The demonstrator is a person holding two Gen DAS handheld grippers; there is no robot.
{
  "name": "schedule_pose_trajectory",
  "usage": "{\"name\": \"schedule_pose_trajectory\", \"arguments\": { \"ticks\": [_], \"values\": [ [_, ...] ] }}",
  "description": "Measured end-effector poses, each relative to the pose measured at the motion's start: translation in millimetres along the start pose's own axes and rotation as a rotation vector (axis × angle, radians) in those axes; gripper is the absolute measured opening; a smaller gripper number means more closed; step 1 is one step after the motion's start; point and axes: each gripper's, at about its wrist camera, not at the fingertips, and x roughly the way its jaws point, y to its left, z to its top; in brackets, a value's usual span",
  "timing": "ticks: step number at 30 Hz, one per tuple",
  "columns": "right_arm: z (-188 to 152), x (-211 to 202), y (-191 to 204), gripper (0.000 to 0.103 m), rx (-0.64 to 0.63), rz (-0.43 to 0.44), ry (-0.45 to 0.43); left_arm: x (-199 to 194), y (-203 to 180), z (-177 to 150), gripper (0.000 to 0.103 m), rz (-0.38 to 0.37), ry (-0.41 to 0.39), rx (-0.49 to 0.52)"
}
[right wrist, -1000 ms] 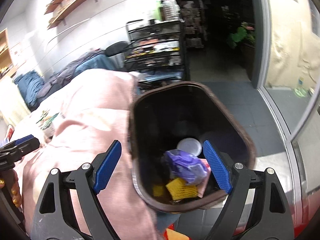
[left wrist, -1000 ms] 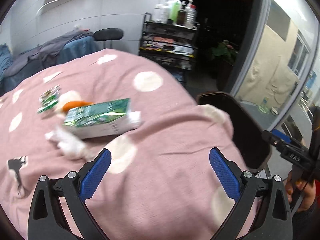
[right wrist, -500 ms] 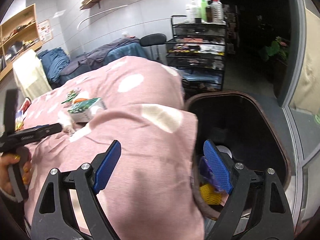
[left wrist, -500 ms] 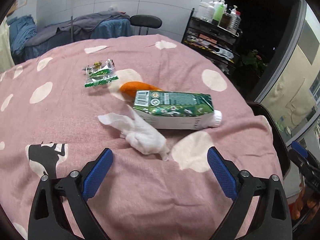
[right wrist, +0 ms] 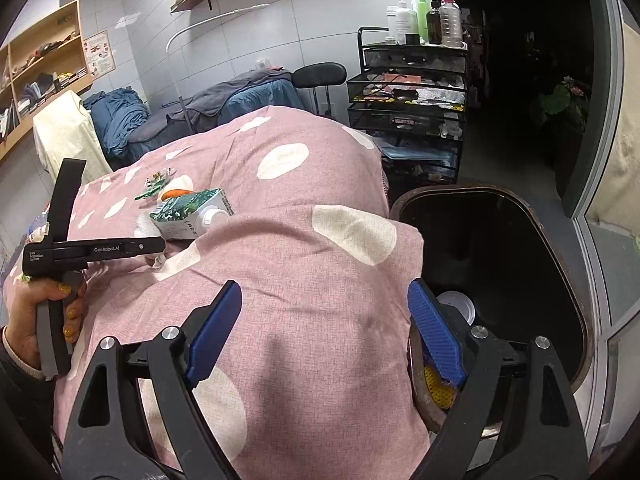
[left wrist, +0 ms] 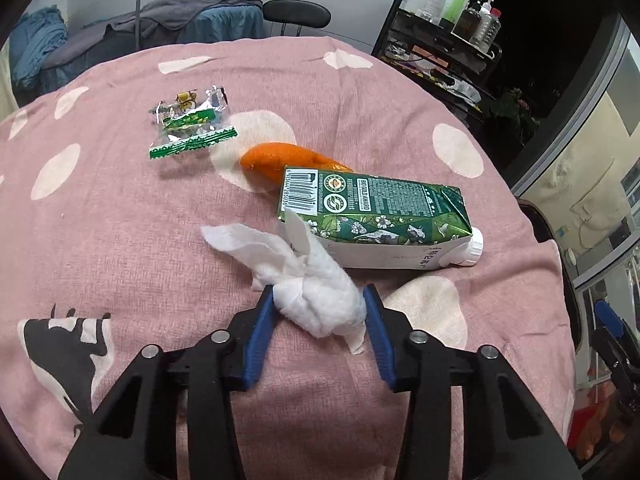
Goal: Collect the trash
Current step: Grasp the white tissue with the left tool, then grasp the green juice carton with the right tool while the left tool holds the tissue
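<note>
Crumpled tissue (left wrist: 316, 300): on pink cloth (left wrist: 120, 232), just beside carton (left wrist: 376, 220). Light, soft, compressible; grip at bulky wad, not loose tail. Left gripper (left wrist: 320, 308): jaws just been closing, pads flank wad, left pad touching. Right gripper (right wrist: 324, 336): jaws spread, empty, near bin (right wrist: 560, 248).

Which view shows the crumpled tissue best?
The left wrist view: the crumpled tissue lies whole between the left gripper pads. In the right wrist view only a white scrap shows behind that gripper's body.
</note>
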Motion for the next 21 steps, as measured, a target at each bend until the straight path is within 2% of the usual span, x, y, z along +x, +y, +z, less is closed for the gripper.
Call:
{"name": "schedule_pose_trajectory", "arguments": {
  "ticks": [5, 11, 21],
  "values": [
    [4.3, 4.1, 5.8, 0.084, -0.015, 0.022, 0.011, -14.7, 5.9, -4.1, 0.039, -0.005, -0.044, -0.023],
    [13.6, 11.3, 20.5, 0.084, -0.052, 0.056, 0.015, -43.5, 4.4, -15.1, 0.038, 0.021, -0.137, -0.038],
    [40.5, 46.4, 73.8, 0.084, -0.268, 0.146, 0.076, -75.9, -1.0, -42.0, 0.038, 0.056, -0.230, -0.032]
  ]
}}
